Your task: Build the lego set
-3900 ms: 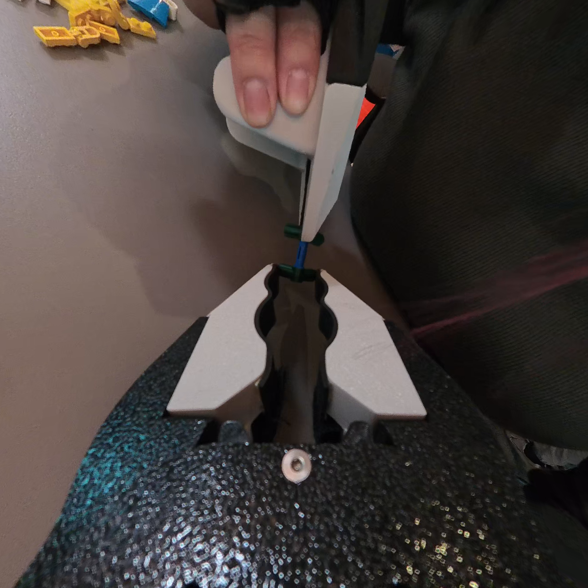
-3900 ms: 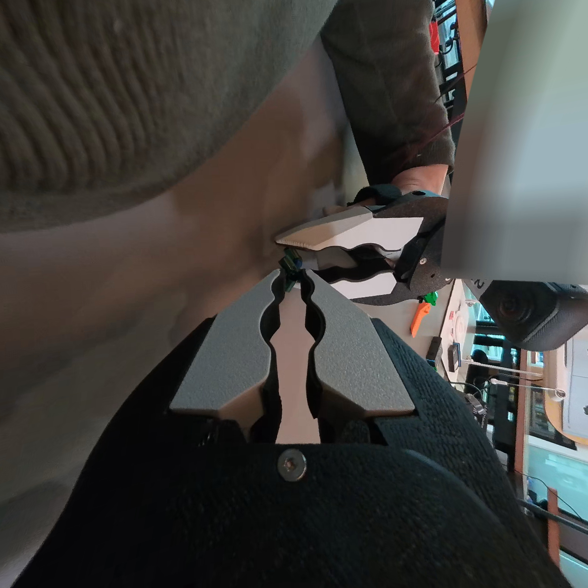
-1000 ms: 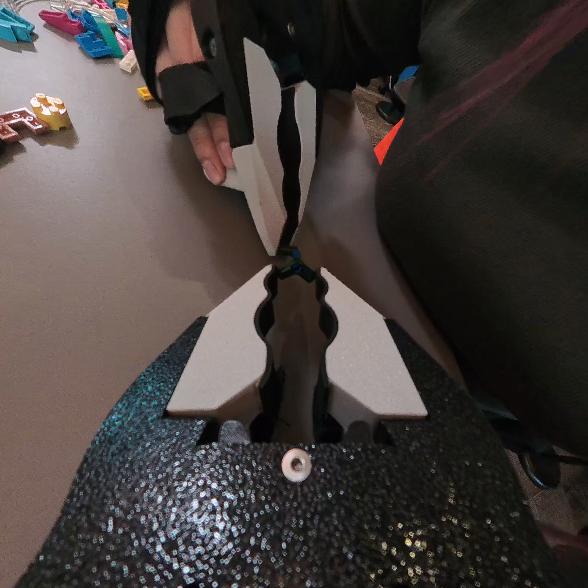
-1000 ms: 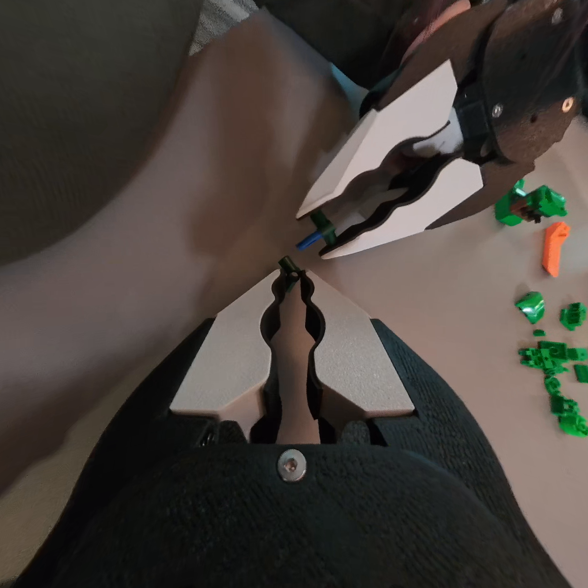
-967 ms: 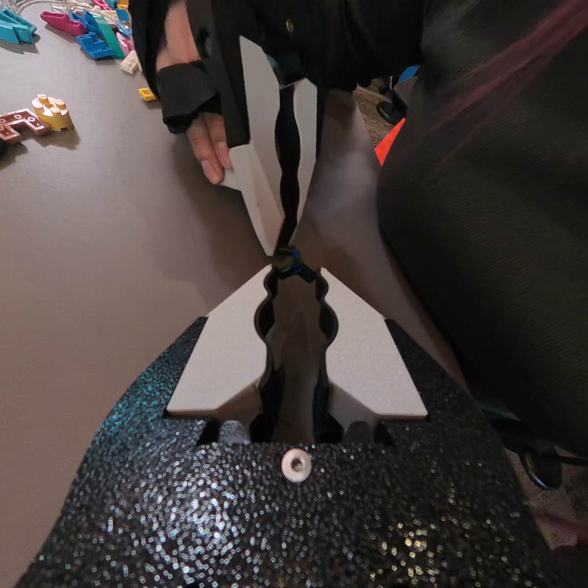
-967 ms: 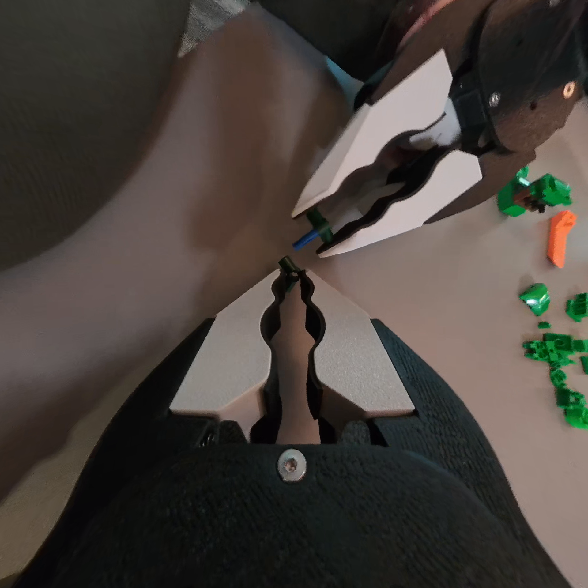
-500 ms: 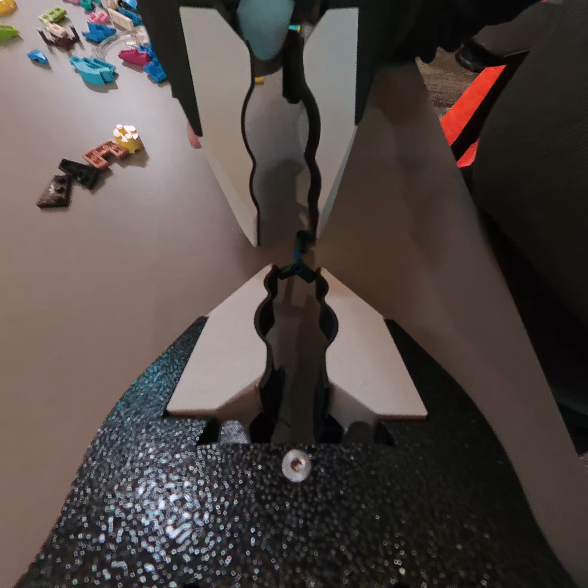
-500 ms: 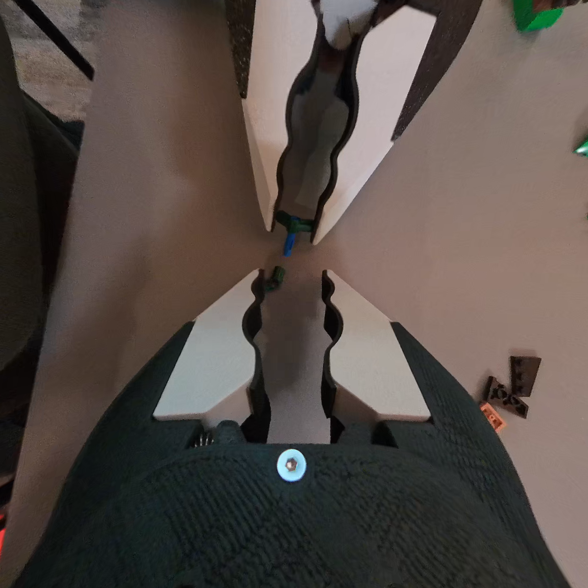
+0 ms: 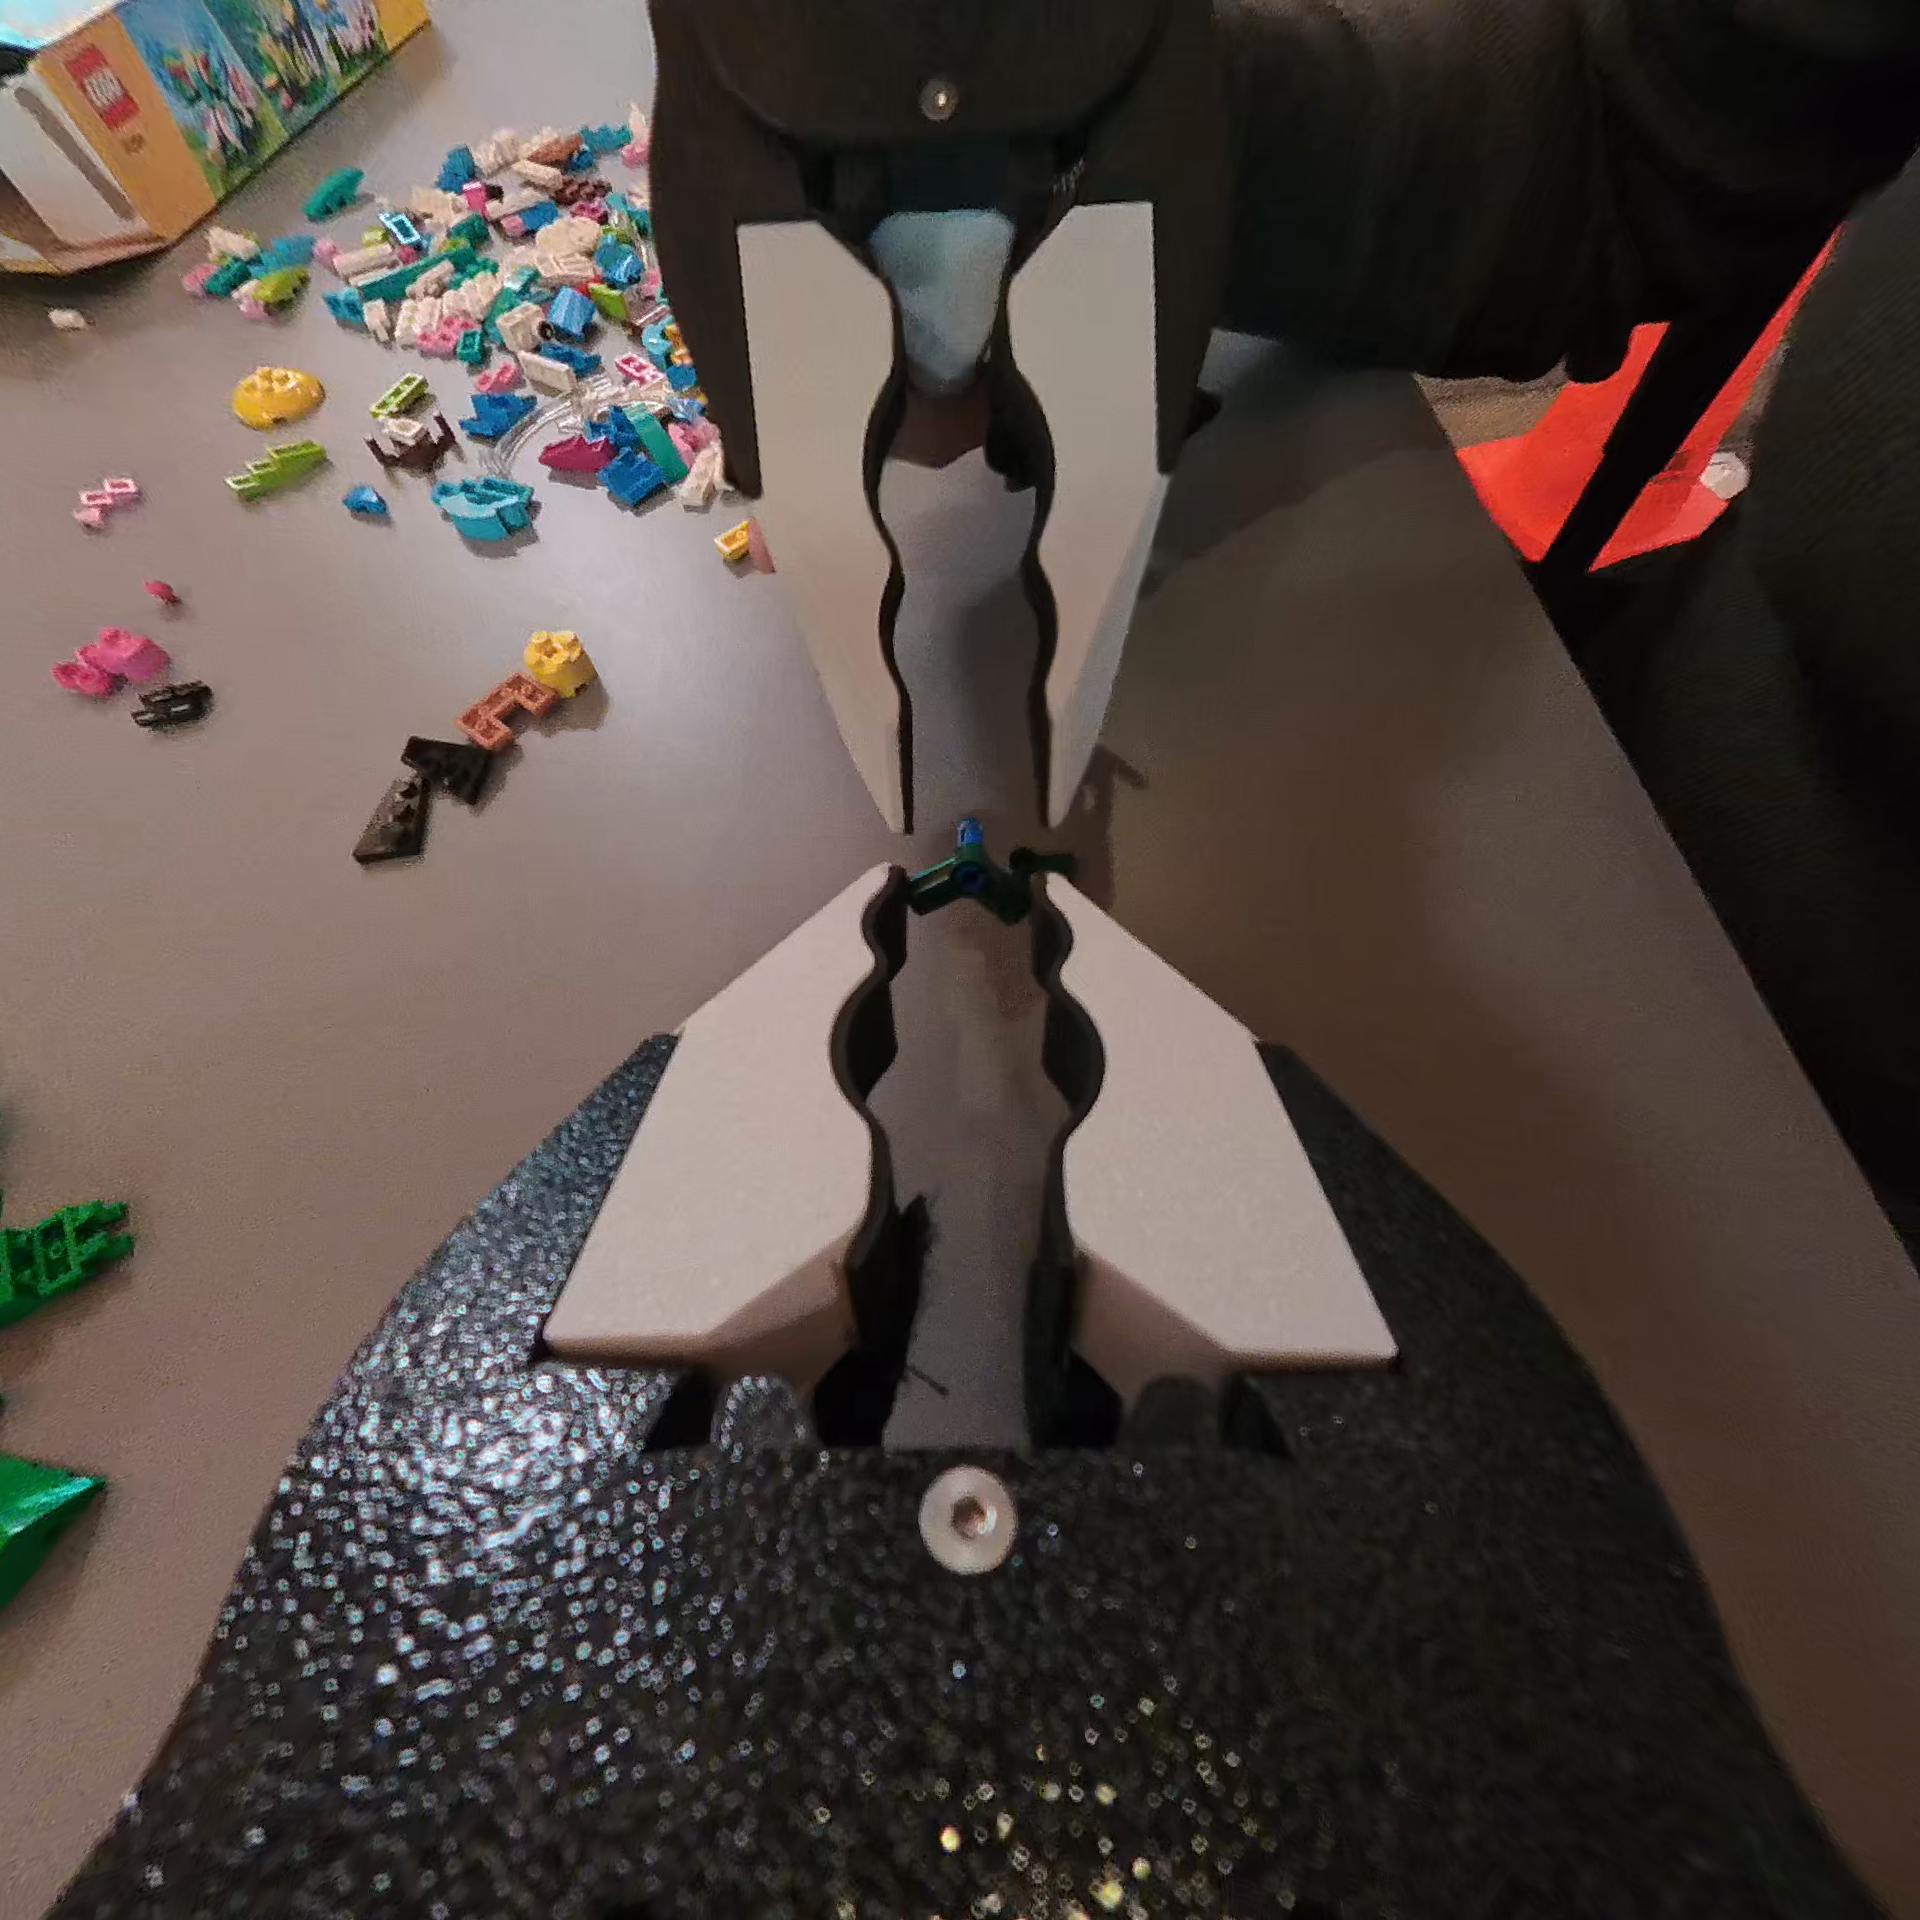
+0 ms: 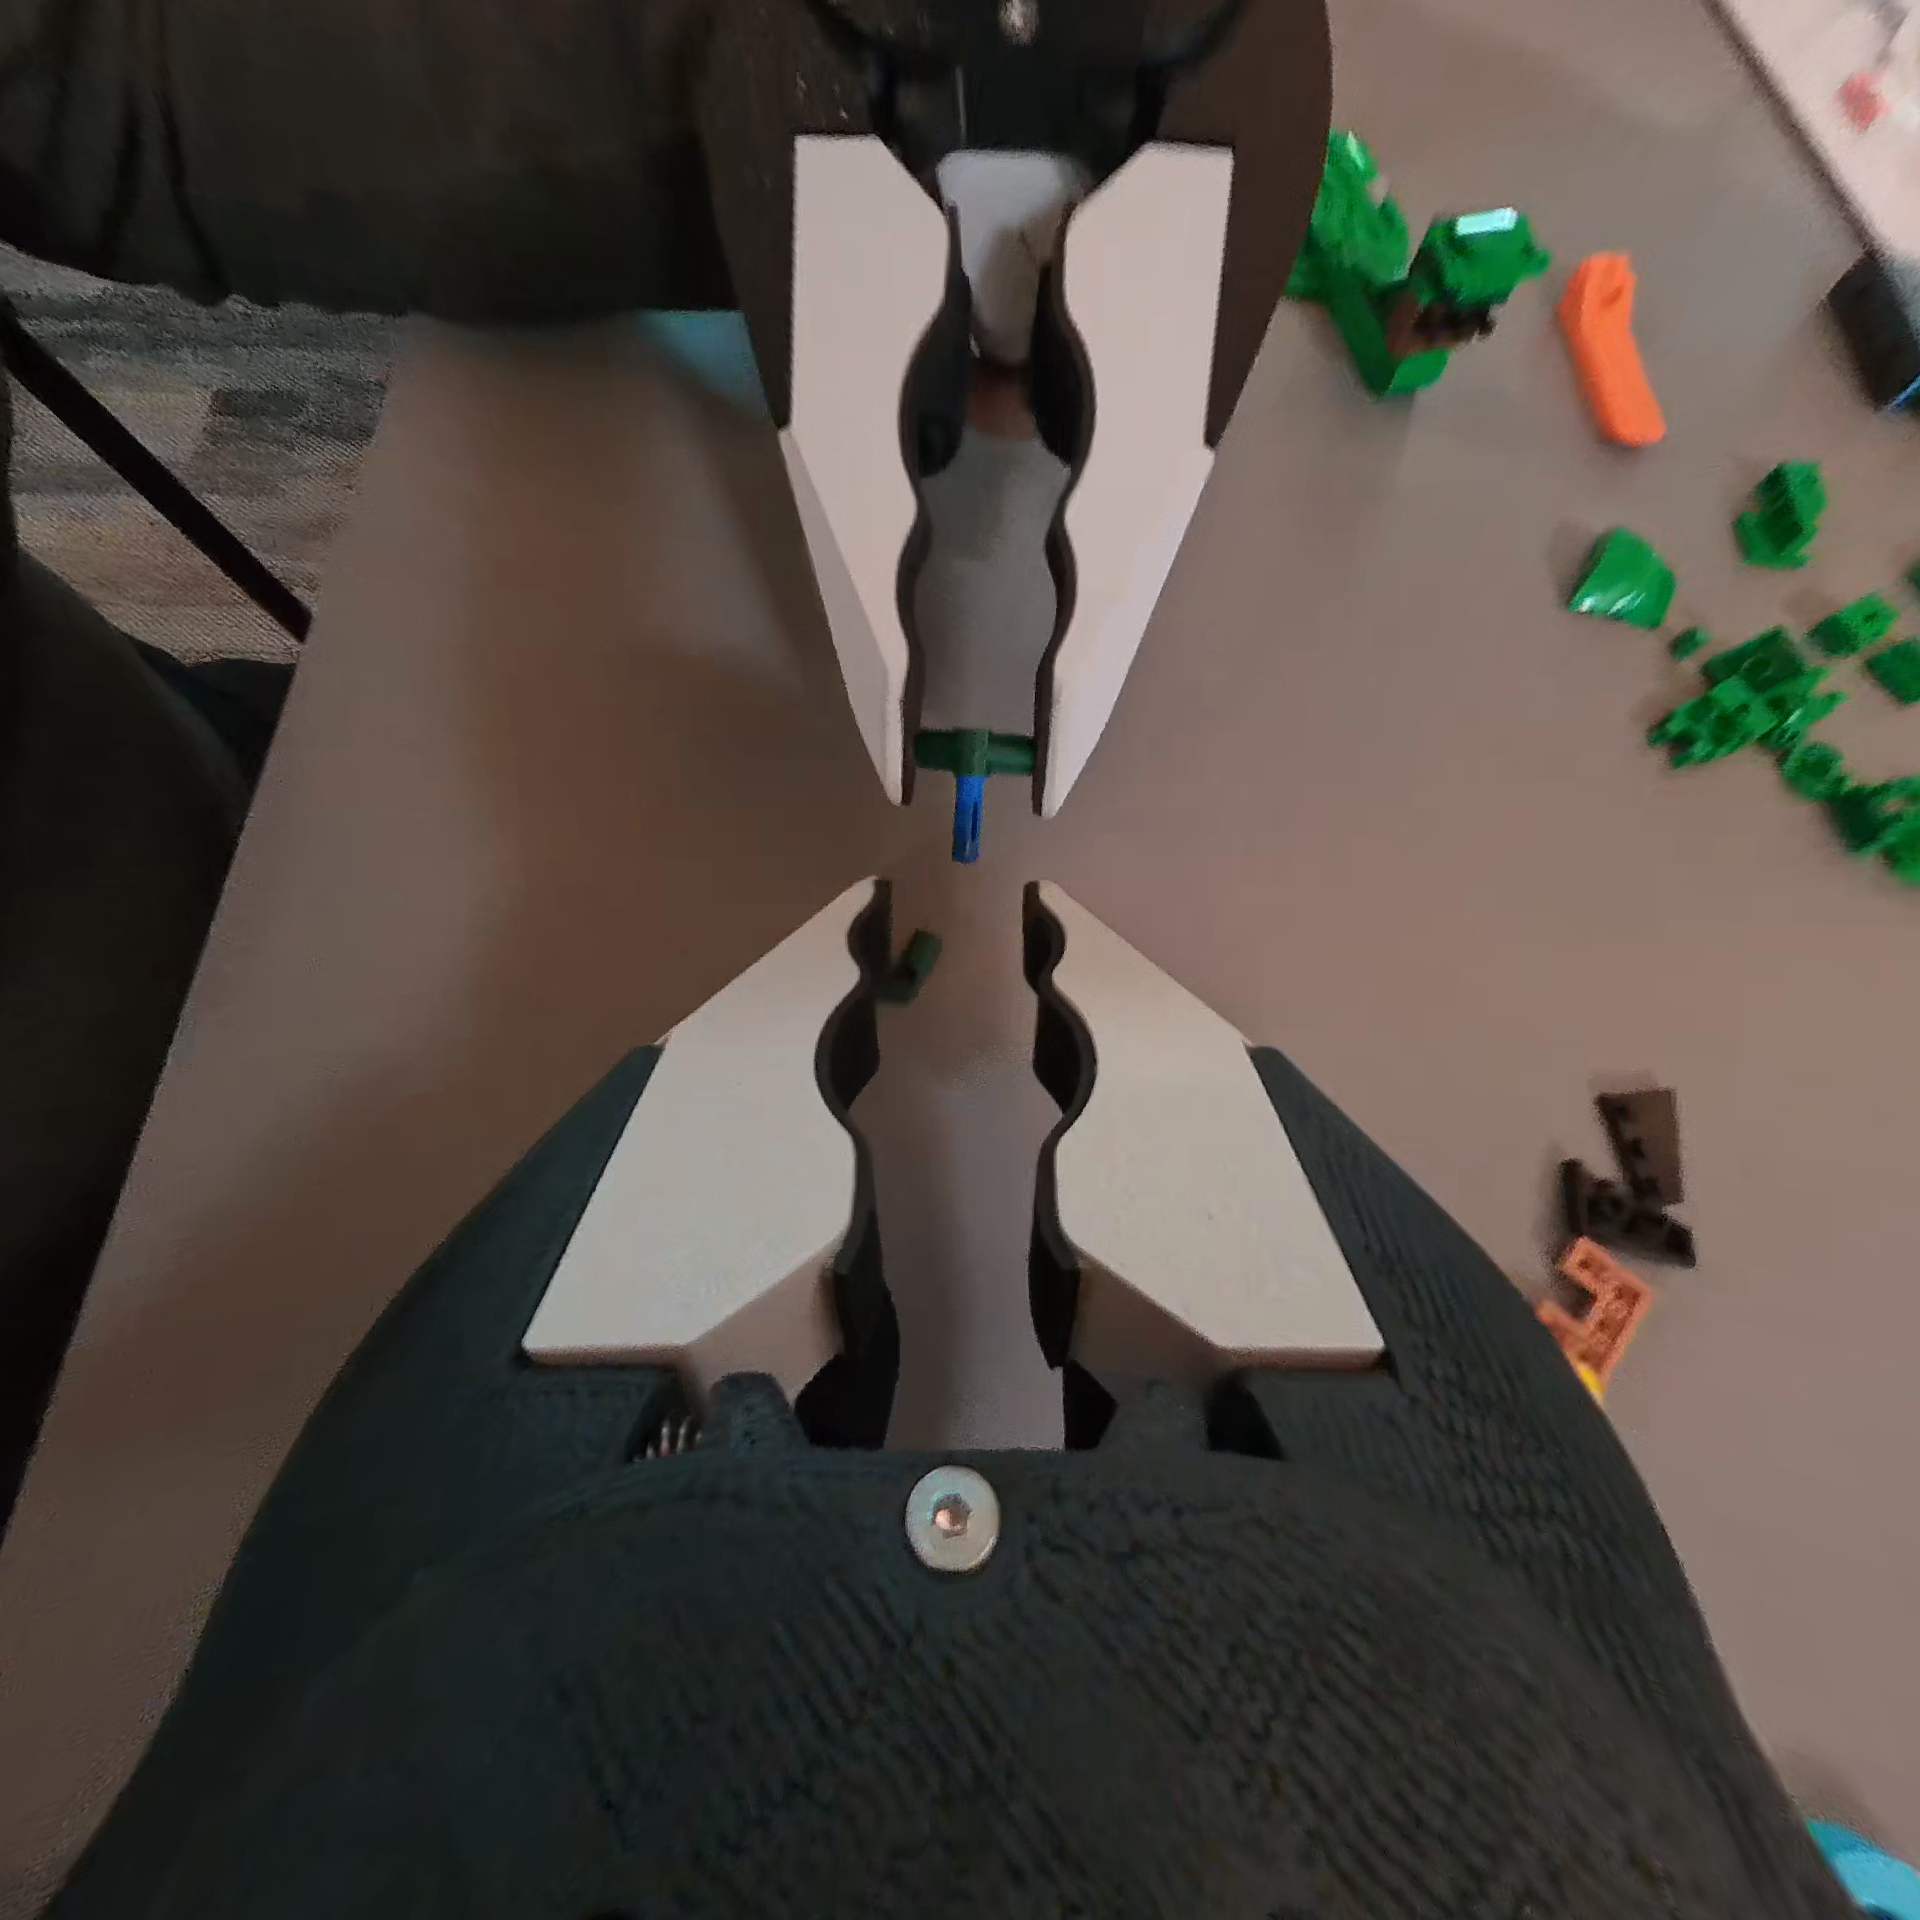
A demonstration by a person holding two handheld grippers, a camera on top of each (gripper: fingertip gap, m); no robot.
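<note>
Grey tabletop fills the left wrist view: your left gripper [image 9: 968, 883], at centre, clamps a dark green connector [image 9: 968, 883] with a blue pin [image 9: 969, 831].

Right wrist view: your right gripper [image 10: 951, 885] is apart and empty; a small green piece [image 10: 906, 966] lies by its left finger. Regrasp it, then align with the pin.

Dark green connector [image 10: 971, 750] showing a blue pin [image 10: 967, 818]; table [image 9: 312, 935] reading grey-brown; loose bricks [image 9: 520, 312] showing teal, pink, white, yellow.
</note>
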